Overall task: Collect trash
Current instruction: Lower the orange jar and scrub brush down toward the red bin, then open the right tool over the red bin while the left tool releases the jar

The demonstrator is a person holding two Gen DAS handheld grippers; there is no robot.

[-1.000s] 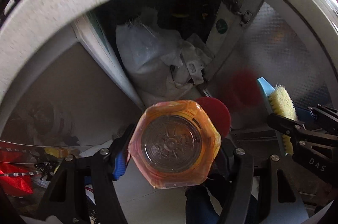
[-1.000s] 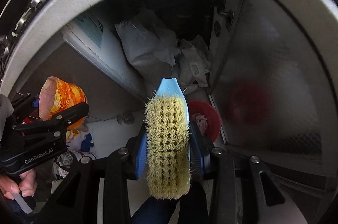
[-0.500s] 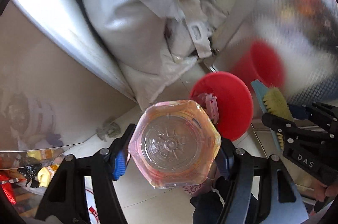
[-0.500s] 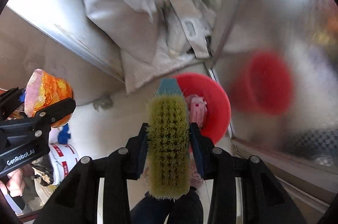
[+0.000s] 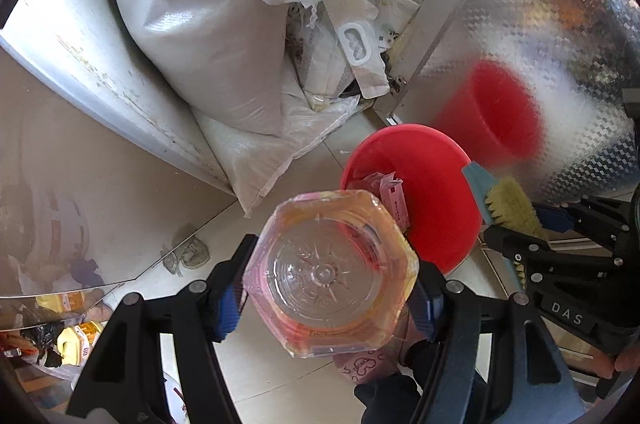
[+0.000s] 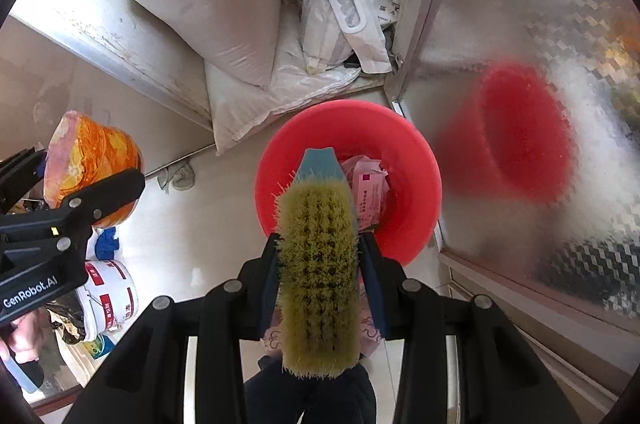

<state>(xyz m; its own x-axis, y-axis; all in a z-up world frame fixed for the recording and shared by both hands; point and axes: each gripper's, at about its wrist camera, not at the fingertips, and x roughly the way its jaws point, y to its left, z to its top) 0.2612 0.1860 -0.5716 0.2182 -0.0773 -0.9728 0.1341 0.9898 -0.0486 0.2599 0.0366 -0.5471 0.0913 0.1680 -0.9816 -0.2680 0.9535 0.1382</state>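
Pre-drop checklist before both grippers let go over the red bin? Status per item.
1. Left gripper has a firm hold on the orange plastic bottle: ok, clamped on both sides.
2. Right gripper has a firm hold on the scrub brush: ok, held between the pads, bristles facing the camera.
3. Red bin open and has room: ok, only pink packaging lies inside.
4. Brush lined up with the bin: ok, its tip overlaps the opening in the right wrist view.
5. Bottle lined up with the bin: cannot tell, it overlaps only the near rim.
6. Height above the bin: cannot tell.
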